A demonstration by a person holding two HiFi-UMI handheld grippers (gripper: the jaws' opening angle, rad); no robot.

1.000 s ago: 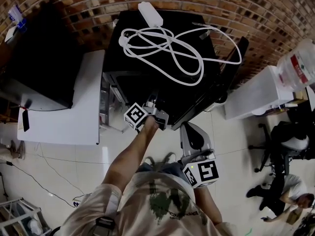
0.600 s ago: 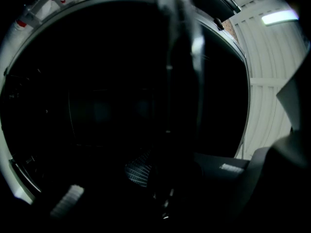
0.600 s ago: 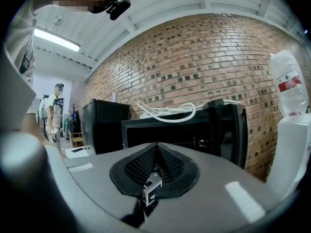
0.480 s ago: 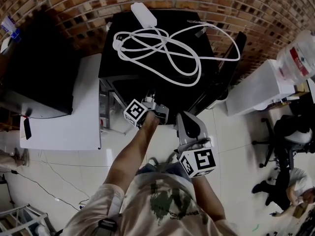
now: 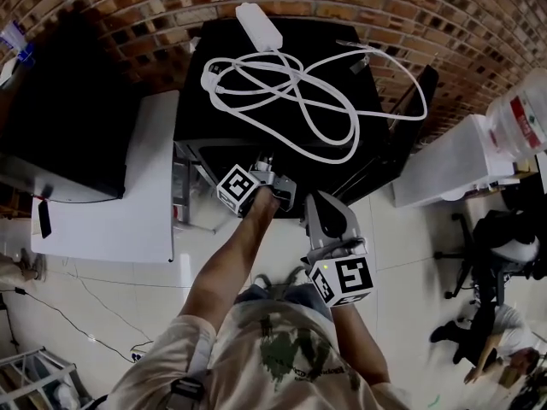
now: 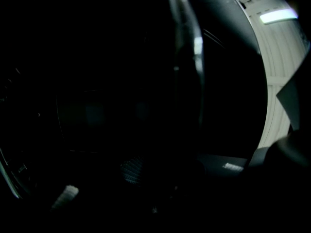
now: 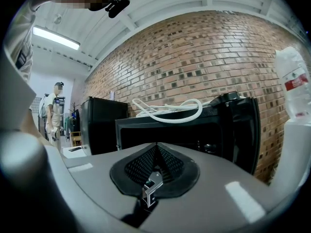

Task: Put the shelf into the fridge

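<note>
The black fridge [image 5: 198, 101] stands against the brick wall with its door [image 5: 402, 139] swung open to the right. My left gripper [image 5: 267, 174] reaches into the open front, its tips hidden under the top edge. Its view is almost black. Two pads [image 6: 131, 171] show faintly apart; the jaws have just been opening, and I see nothing between them. I cannot make out the shelf; only a thin glinting edge [image 6: 196, 52] shows. My right gripper [image 5: 319, 198] hangs shut and empty just outside, facing the fridge [image 7: 184, 130].
A white cable [image 5: 299, 92] lies coiled on the fridge top. To the left are a white table [image 5: 111, 203] and a large black box [image 5: 68, 101]. A white cabinet [image 5: 444, 165] with a water bottle [image 5: 517, 114] stands right, with people [image 5: 504, 246] beyond.
My right gripper has come closer to the fridge front, next to the left arm. The left gripper stays at the opening.
</note>
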